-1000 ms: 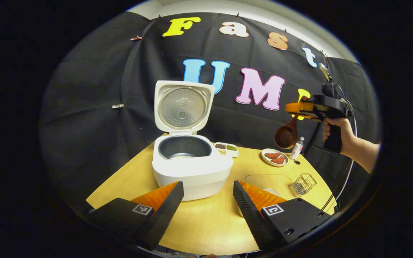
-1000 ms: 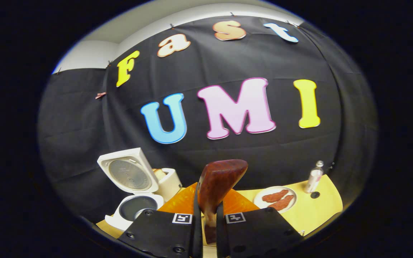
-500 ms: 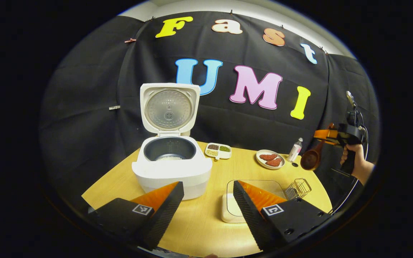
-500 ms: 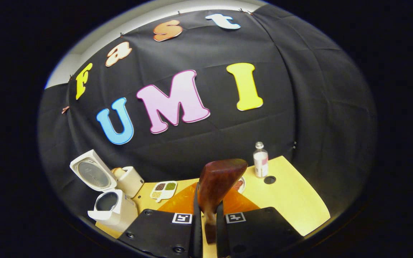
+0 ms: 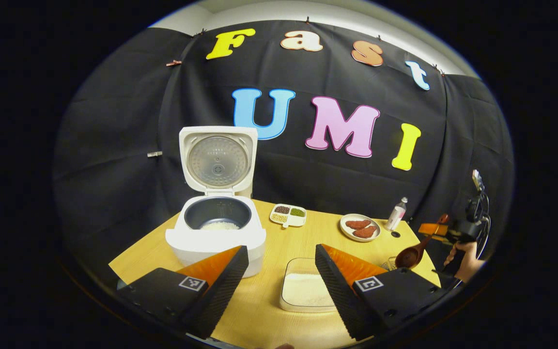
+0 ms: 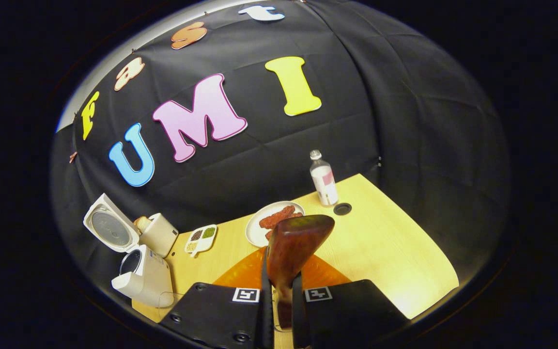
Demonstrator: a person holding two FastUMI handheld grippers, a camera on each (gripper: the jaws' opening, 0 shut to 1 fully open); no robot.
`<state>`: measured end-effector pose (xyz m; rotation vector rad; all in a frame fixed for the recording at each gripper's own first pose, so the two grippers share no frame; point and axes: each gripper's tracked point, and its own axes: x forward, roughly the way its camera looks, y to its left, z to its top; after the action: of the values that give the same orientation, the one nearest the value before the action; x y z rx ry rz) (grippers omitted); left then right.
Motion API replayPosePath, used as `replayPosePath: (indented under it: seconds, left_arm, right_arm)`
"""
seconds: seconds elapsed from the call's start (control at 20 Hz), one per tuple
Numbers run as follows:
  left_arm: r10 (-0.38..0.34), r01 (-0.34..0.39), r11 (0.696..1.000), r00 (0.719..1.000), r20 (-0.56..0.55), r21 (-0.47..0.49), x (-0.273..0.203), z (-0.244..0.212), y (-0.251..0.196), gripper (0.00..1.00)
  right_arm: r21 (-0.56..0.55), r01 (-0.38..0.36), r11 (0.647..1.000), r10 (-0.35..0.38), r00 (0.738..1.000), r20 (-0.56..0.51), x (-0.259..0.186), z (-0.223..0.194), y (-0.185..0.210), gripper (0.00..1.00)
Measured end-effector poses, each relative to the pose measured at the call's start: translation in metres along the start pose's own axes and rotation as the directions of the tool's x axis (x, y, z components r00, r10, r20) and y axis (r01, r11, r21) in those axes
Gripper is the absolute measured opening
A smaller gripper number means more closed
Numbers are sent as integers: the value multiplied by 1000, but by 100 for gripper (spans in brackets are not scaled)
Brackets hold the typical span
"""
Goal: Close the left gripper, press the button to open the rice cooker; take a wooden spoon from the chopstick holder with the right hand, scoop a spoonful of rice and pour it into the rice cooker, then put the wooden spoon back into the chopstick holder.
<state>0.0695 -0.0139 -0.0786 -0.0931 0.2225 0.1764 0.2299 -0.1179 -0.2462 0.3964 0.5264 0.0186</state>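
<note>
The white rice cooker [image 5: 216, 237] stands open on the wooden table, lid [image 5: 217, 160] upright, with some white rice in its dark pot. My left gripper [image 5: 281, 249] is open, hovering in front of the cooker and above a clear tray of rice [image 5: 303, 290]. At the far right a hand holds my right gripper [image 5: 441, 230], shut on the handle of the wooden spoon [image 5: 409, 257], bowl hanging low by the wire chopstick holder [image 5: 389, 264], which is mostly hidden. In the right gripper view the spoon [image 6: 296, 240] stands up between the fingers of that gripper [image 6: 281, 271]. The cooker [image 6: 141, 278] sits at lower left.
A plate of reddish meat pieces [image 5: 360, 227], a small bottle [image 5: 397, 213] and a divided dish of beans [image 5: 287, 215] stand along the back of the table [image 5: 269, 315]. A white appliance [image 6: 159, 235] sits behind the cooker. The table's right corner [image 6: 395, 252] is bare wood.
The right gripper has carried the spoon down and to the right, away from the cooker, to the table's right edge. The left gripper has drawn back, still open.
</note>
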Motion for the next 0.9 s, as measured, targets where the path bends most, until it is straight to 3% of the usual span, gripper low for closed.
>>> replayPosePath:
  seconds: [0.05, 0.45, 0.65, 0.75, 0.9]
  left_arm:
    - [9, -9, 1000, 1000, 4, 1, 0, 1, -1, 96]
    - [134, -134, 991, 991, -17, -11, -30, -16, 18, 96]
    - [204, -204, 978, 979, -2, -34, -42, -15, 37, 95]
    - [231, -230, 972, 973, 16, -39, -41, -7, 53, 95]
    - [262, -261, 965, 963, 60, -23, -34, 19, 83, 96]
  right_arm:
    - [16, -1, 1000, 2, 1000, -25, 2, -11, -3, 19]
    - [15, -7, 1000, 8, 995, -97, 33, -55, -10, 22]
    - [-2, 4, 1000, -4, 996, -85, 28, -50, -13, 27]
    - [-17, 18, 1000, -19, 997, -79, 20, -46, -19, 99]
    - [-67, 54, 996, -57, 997, -43, -1, -37, -30, 98]
